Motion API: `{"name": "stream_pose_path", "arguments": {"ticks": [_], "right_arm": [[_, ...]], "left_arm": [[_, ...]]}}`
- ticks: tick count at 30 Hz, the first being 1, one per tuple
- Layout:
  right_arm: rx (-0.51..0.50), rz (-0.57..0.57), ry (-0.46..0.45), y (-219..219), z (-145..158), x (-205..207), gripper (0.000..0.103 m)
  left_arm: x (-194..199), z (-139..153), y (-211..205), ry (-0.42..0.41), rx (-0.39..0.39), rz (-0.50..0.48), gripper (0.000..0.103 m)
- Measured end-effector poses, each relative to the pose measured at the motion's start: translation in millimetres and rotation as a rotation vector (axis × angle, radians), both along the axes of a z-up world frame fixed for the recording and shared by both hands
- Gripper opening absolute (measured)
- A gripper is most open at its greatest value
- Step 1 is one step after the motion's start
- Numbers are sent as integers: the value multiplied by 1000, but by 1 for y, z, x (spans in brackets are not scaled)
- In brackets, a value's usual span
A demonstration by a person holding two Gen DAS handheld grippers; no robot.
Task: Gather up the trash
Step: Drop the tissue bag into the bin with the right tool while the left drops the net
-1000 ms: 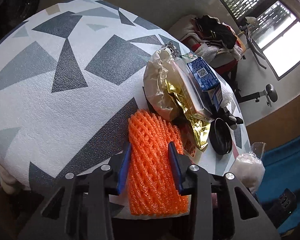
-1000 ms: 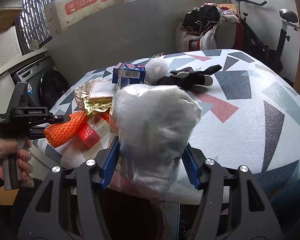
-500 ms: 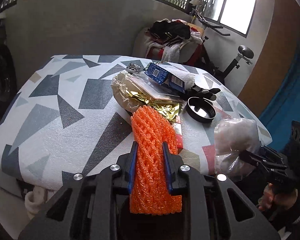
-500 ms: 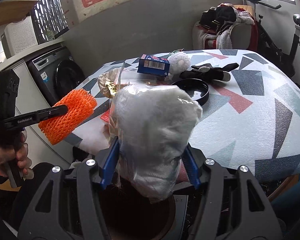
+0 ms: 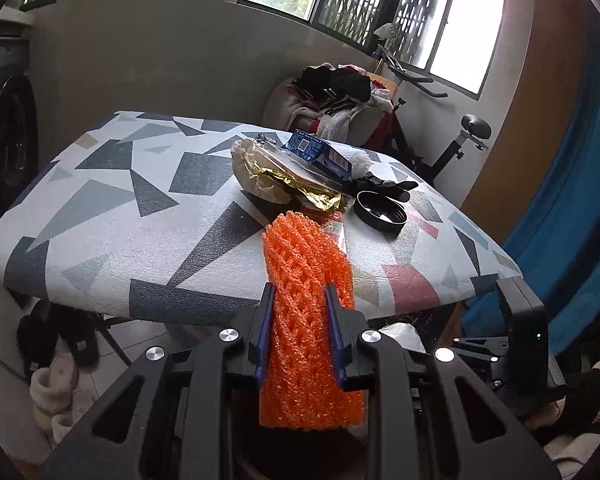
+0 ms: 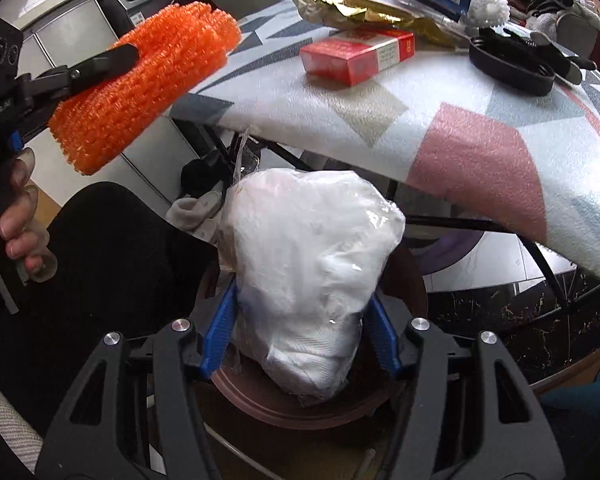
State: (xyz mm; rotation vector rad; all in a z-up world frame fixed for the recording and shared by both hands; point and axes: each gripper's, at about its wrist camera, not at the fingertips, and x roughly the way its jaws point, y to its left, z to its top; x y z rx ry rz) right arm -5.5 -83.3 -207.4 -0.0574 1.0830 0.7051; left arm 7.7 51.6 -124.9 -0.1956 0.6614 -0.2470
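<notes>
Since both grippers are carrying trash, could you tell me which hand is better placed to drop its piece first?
Probably the right: its gripper holds the white bag directly above the brown bin, while the left gripper holds the orange net off to one side.

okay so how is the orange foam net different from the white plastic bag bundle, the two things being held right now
The orange foam net is bright, open mesh and long; the white plastic bag bundle is pale, smooth-wrapped and lumpy. The left gripper pinches the net narrowly, while the right gripper spans the bundle widely. The bundle hangs over a brown bin; the net is off beside it. Both are clear of the table.
</notes>
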Motion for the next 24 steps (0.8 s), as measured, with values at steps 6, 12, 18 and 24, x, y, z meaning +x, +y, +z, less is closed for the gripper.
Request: {"name": "stream_pose_path", "arguments": {"ticks": [6, 12, 18, 24], "right_arm": [[-26, -46, 57, -3, -13, 6, 64], [-41, -66, 3, -7, -2, 4, 84], [0, -106, -144, -19, 30, 1, 97], [-7, -162, -313, -37, 58, 6, 97]], "left_arm": [[6, -10, -4, 41, 9, -23, 24], [7, -12, 1, 47, -25, -13, 24], [6, -12, 1, 42, -28, -22, 25], [6, -12, -16, 41, 38, -79, 25]]}}
